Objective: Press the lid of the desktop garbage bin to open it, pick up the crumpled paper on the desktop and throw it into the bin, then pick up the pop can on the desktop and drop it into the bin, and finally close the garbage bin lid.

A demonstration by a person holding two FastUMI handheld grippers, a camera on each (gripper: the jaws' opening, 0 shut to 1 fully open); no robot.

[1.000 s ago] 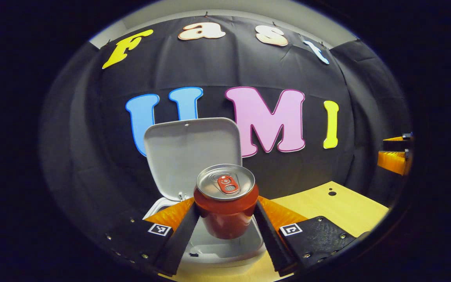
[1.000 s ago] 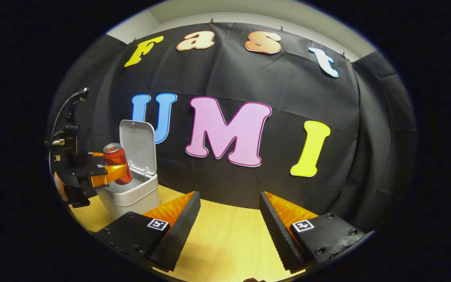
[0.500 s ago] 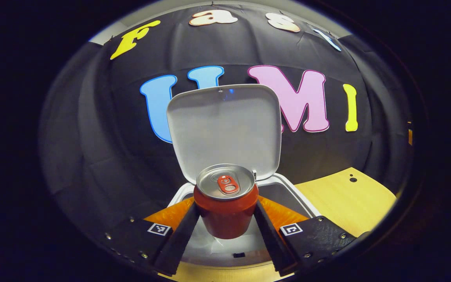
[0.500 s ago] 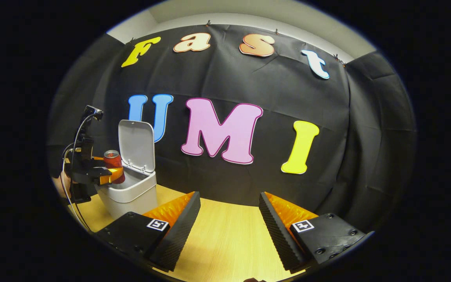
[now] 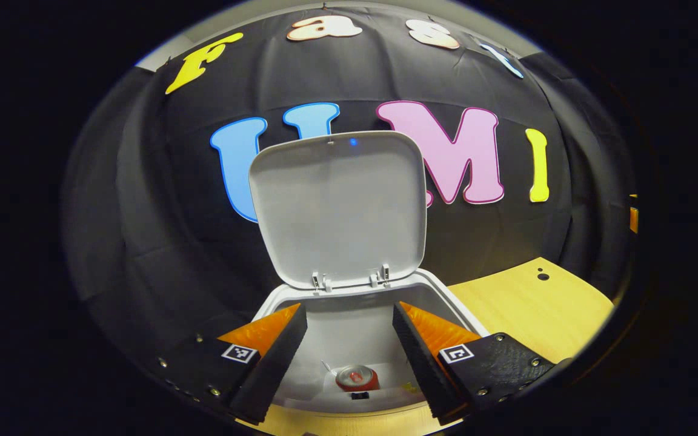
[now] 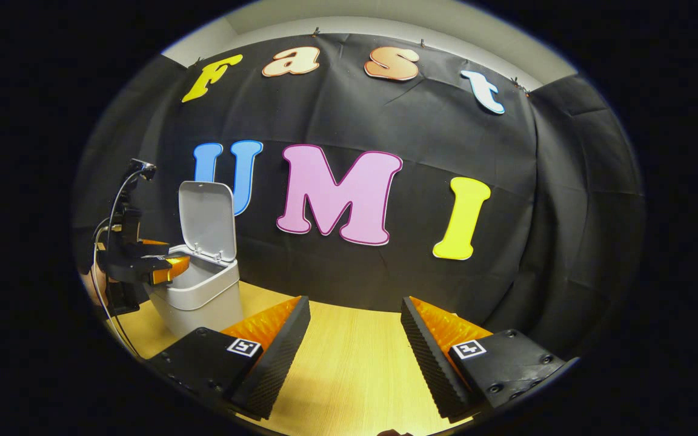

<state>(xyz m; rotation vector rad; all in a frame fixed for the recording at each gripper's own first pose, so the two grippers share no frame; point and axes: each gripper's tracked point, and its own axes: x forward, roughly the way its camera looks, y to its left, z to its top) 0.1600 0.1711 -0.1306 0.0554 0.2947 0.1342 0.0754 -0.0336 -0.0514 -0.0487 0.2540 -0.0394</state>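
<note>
Left tool (image 5: 349,339) just released: fingers apart, empty, over the open bin (image 5: 446,293). Pop can (image 5: 358,378) now inside at bottom. Right tool (image 6: 355,339) wide, idle. Lid (image 5: 337,206) close remains

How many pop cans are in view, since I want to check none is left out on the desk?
1. The pop can lies at the bottom of the open bin, below the open left gripper. Desk areas outside both views could hide another.
</note>
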